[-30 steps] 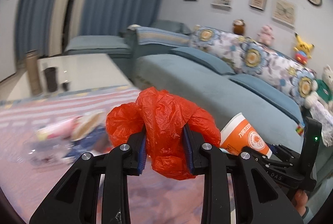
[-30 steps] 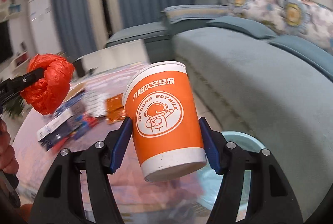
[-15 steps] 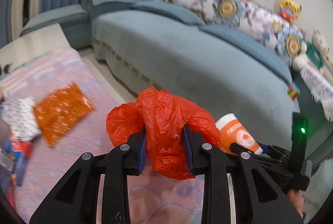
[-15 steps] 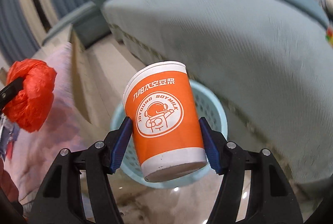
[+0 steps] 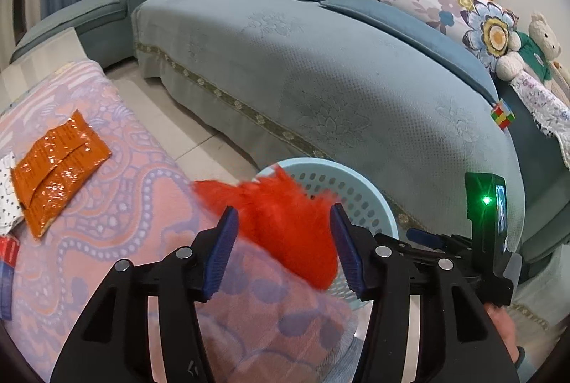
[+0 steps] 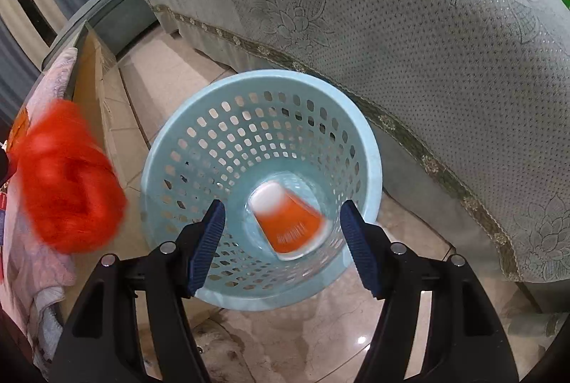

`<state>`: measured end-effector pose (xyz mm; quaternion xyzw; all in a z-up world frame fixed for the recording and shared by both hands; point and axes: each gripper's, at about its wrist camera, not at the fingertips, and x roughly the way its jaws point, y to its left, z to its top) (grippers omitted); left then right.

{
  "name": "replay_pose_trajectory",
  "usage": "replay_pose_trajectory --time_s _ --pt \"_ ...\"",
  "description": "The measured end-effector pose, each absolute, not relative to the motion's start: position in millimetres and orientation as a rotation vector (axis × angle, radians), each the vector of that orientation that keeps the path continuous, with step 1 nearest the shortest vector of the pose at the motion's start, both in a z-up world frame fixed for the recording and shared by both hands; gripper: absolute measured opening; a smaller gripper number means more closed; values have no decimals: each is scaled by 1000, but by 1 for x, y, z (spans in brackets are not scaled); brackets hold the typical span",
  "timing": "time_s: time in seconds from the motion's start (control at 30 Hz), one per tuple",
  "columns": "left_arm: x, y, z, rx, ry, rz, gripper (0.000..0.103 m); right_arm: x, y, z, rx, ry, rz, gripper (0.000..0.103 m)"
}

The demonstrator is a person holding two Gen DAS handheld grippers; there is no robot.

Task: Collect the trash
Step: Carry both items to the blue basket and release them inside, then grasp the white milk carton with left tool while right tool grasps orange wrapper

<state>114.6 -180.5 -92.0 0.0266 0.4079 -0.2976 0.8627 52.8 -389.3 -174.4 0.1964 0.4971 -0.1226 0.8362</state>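
Note:
My left gripper [image 5: 281,247] is open; a blurred red plastic bag [image 5: 285,223] is between and beyond its pads, in the air over the table edge near the light-blue perforated basket [image 5: 370,194]. In the right wrist view the bag [image 6: 67,180] is blurred at the left, beside the basket [image 6: 199,119]. My right gripper [image 6: 281,240] is open above the basket. The orange paper cup [image 6: 288,223] lies tilted, blurred, at the basket's bottom.
A pink patterned cloth covers the table [image 5: 117,205], with an orange foil wrapper [image 5: 57,166] and other packets at its left. A blue-grey sofa [image 5: 356,80] with floral cushions and plush toys stands close behind the basket. The floor is tiled [image 6: 320,340].
Both grippers opened. The orange cup left the right gripper and dropped into the basket. The red bag left the left gripper's pads and is moving. Both cameras tilted down toward the basket.

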Motion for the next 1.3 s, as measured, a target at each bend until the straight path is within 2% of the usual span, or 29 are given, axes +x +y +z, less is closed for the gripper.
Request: replay_pose_trajectory --time_s 0.17,0.33,0.47,0.6,0.7,0.83,0.97,1.07,1.3 --pt "108 -168 -78 46 831 -605 53 50 -384 -157 398 1008 -246 63" --pt "99 -141 -60 26 796 -569 53 44 -358 -114 337 903 -176 63" --pt "83 -103 -40 30 746 -529 62 39 -325 -79 275 812 -97 63" --pt "72 -54 -23 26 710 -442 67 33 -278 -48 211 715 1 63" --pt "66 -5 -11 -8 683 -352 70 31 -238 -33 155 665 76 58" --pt "65 62 -6 -26 706 -201 72 37 -188 -26 107 650 171 56" --pt "77 104 -25 -10 827 -145 76 49 -153 -29 80 667 239 56" --pt "81 120 -38 -1 849 -144 76 55 -130 -35 41 674 279 56" --pt "92 103 -57 49 900 -196 76 87 -111 -41 46 698 321 56"
